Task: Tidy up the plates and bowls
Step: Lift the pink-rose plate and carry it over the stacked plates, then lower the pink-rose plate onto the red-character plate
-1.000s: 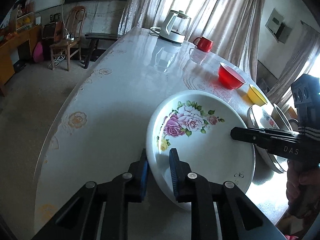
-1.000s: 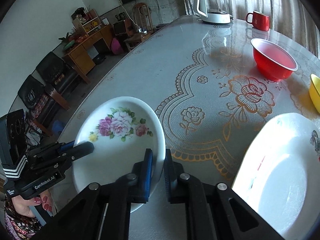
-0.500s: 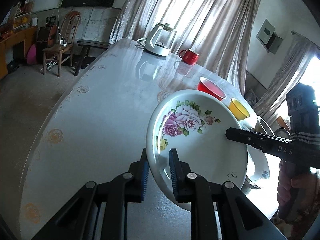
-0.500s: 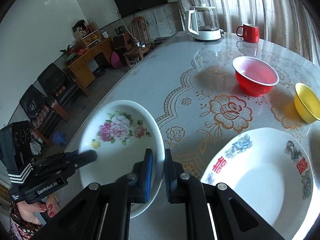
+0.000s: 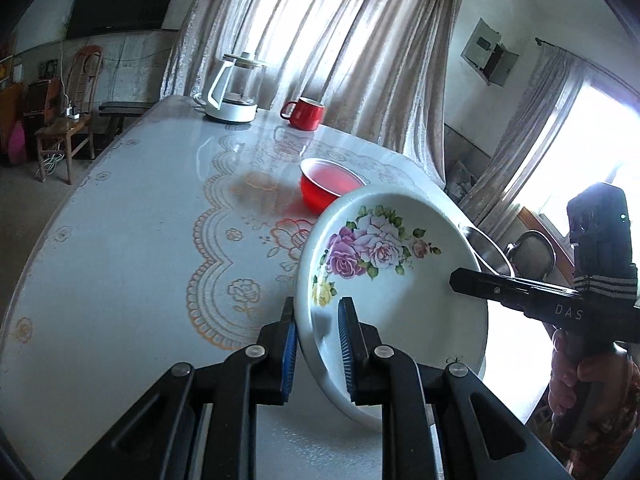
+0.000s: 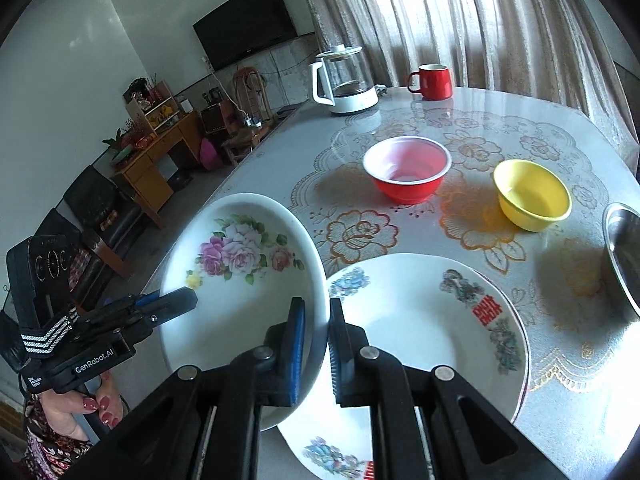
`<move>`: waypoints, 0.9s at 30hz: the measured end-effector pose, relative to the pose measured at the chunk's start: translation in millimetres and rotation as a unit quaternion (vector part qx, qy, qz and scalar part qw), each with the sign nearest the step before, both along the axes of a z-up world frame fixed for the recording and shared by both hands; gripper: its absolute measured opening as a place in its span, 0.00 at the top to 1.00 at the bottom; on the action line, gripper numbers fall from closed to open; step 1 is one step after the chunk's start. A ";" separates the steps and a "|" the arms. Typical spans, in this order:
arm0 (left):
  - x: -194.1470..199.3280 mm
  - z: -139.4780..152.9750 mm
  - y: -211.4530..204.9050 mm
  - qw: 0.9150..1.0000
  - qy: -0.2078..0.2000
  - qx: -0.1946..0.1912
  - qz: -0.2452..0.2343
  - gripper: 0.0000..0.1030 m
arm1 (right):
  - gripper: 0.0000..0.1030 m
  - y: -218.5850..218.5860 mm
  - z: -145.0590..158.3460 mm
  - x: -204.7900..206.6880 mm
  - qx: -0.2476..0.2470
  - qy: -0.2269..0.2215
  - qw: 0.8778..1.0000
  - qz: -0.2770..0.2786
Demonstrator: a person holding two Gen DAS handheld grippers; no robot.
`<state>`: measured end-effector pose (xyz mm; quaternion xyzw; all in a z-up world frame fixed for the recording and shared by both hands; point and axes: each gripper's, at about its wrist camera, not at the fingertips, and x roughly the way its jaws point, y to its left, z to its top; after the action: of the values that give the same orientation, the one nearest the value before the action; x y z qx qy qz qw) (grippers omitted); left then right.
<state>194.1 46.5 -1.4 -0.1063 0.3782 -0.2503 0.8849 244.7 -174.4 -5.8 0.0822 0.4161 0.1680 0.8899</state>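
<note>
Lace-patterned table (image 6: 520, 128) by curtained window. Left claw (image 5: 316, 336) clamped on near rim of rose plate (image 5: 392, 288); right claw (image 6: 316, 336) pinched nearly closed on opposite rim. Plate held tilted, clear of table, near its front edge, partly above printed plate (image 6: 424, 320). Red bowl (image 6: 406, 168), yellow bowl (image 6: 532, 194) toward centre.

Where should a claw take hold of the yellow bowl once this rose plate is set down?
Grip the yellow bowl by its rim, one finger inside and one outside the wall. It stands upright and open on the table, and its rounded sides probably offer no flat hold. Come from above on its near side, which looks free; the red bowl and a metal dish flank it.
</note>
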 end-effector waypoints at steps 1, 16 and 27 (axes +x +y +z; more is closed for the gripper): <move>1.1 -1.2 -7.8 1.000 0.002 0.000 -0.005 0.81 | 0.90 -7.7 -0.4 -2.4 0.002 0.000 1.000 -0.007; 10.8 -19.4 -76.2 0.999 0.021 0.027 -0.038 0.81 | 0.90 -77.0 -31.9 -10.8 0.018 0.034 0.997 -0.066; 12.3 -31.8 -92.0 0.998 0.026 0.046 -0.041 0.81 | 0.89 -93.6 -54.9 -8.3 0.033 0.065 0.994 -0.079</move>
<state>206.5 -45.6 -33.2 -0.0565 0.4163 -0.2660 0.8676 236.4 -268.1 -60.8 0.1544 0.4598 0.1052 0.8681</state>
